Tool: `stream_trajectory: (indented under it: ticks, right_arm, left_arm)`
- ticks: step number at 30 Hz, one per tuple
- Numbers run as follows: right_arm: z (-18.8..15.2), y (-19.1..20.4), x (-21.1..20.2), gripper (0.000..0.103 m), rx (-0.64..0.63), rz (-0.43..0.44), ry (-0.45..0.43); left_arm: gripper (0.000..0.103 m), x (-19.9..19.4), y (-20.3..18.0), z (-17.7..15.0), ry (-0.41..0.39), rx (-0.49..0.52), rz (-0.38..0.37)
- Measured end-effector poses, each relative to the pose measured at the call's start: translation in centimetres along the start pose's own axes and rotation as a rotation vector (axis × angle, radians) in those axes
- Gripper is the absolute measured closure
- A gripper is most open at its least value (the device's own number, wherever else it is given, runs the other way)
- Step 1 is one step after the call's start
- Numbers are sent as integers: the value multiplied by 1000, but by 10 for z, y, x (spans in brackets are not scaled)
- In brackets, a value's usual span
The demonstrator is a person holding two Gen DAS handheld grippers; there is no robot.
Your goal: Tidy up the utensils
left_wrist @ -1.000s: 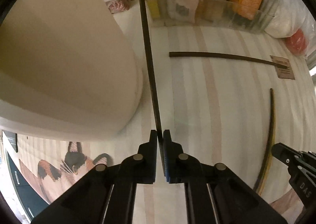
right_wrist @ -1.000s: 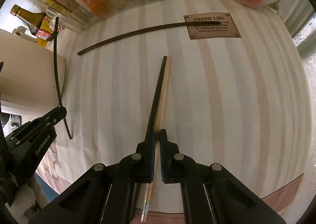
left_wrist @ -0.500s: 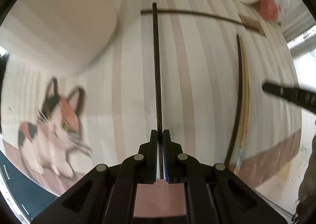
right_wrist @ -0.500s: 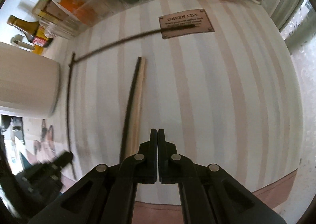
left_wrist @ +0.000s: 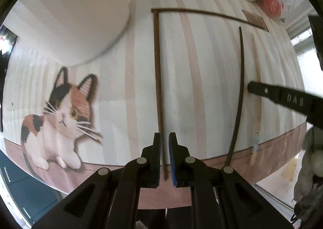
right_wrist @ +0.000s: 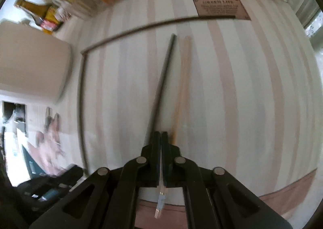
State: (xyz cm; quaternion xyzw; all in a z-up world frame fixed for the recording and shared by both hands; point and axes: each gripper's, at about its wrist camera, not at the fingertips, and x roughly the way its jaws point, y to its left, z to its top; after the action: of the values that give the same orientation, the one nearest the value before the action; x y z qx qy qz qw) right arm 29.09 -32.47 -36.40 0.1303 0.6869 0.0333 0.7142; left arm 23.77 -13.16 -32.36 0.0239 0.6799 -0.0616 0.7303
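Chopsticks are laid lengthwise on the striped surface (left_wrist: 201, 79): with the left gripper's (left_wrist: 164, 141) fingers just parted around a dark stick (left_wrist: 158, 79), and the right gripper's (right_wrist: 160, 138) pressed together over the pale stick (right_wrist: 182, 79), either could be knocked askew on withdrawal.

Table: covered by a striped cloth (left_wrist: 201, 79) in pale grey, white and pink, with a pink border at the near edge; a calico cat picture (left_wrist: 60, 119) at its left
Chopsticks: one brown chopstick (left_wrist: 158, 87) running away from the near edge; a second dark chopstick (left_wrist: 239, 91) right of it; a light wooden chopstick (right_wrist: 182, 79) just beside that; a fourth dark chopstick (left_wrist: 201, 12) lying crosswise at the far end
Label: a brown patch (right_wrist: 220, 8) reading GREEN LIFE
Far edge: blurred packages, a bottle (right_wrist: 34, 8), a white bag, a red item (left_wrist: 271, 4)
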Motion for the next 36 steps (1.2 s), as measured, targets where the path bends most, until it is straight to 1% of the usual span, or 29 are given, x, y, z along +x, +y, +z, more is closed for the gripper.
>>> stream_trajectory:
  ticks: [1, 2, 3, 4, 5, 7, 11, 13, 16, 17, 18, 19, 20, 21, 22, 24, 25, 27, 29, 30, 32, 36]
  right_arm:
    - [-1, 0, 0, 103, -3, -6, 9]
    - [-2, -1, -1, 103, -6, -24, 21]
    - [-4, -2, -2, 103, -17, -43, 29]
    - [-6, -5, -3, 103, -25, -53, 35]
    - [-8, -9, -5, 103, -23, -59, 42]
    - [-12, -19, -8, 103, -15, -69, 55]
    - [-10, -36, -10, 103, 27, -39, 63]
    - [-5, -39, -11, 103, 43, -45, 46]
    - [2, -40, -11, 103, 64, -45, 31]
    - [6, -44, -11, 103, 68, -47, 27]
    - [9, -44, -11, 103, 71, -50, 24]
    - [12, -44, -11, 103, 74, -52, 21]
    - [16, -45, -11, 103, 75, -55, 19]
    - [19, -44, -11, 103, 73, -59, 18]
    - [22, -43, -10, 103, 69, -63, 19]
    - [27, -41, -9, 103, 61, -71, 21]
    - [28, -40, -9, 103, 56, -74, 23]
    - [29, -38, -8, 103, 47, -75, 22]
    - [27, -36, -8, 103, 40, -79, 25]
    - [25, -36, -8, 103, 34, -84, 27]
    - [16, -35, -9, 103, 15, -92, 34]
    - [-2, -31, -8, 103, -13, -83, 77]
  left_arm:
    - [84, -1, 2, 0, -9, -2, 8]
    - [66, -2, 4, 2, -16, -1, 18]
    - [45, -2, 5, 4, -24, 1, 30]
    - [38, -1, 6, 7, -30, 0, 34]
    - [36, 1, 7, 11, -35, 0, 34]
    - [36, 5, 6, 26, -36, 3, 49]
    - [36, 19, 4, 49, -36, 4, 67]
    - [36, 24, 2, 60, -33, 11, 78]
    - [37, 32, 1, 70, -26, 18, 89]
    - [38, 32, 2, 72, -32, 21, 82]
    - [40, 30, -1, 86, -32, 24, 82]
    - [42, 32, 2, 86, -34, 26, 80]
    - [52, 31, 2, 86, -40, 25, 68]
    - [65, 30, -6, 83, -44, 23, 57]
    - [70, 29, -9, 82, -46, 21, 48]
    - [94, 26, -13, 84, -44, 15, 47]
    - [98, 23, -17, 89, -42, 11, 46]
    - [98, 19, -21, 91, -33, -7, 26]
    - [99, 18, -22, 86, -24, -14, 12]
    - [99, 21, -21, 90, -17, -22, 4]
    - [99, 21, -24, 77, -1, -21, -10]
    - [99, 20, -27, 50, 34, -14, -32]
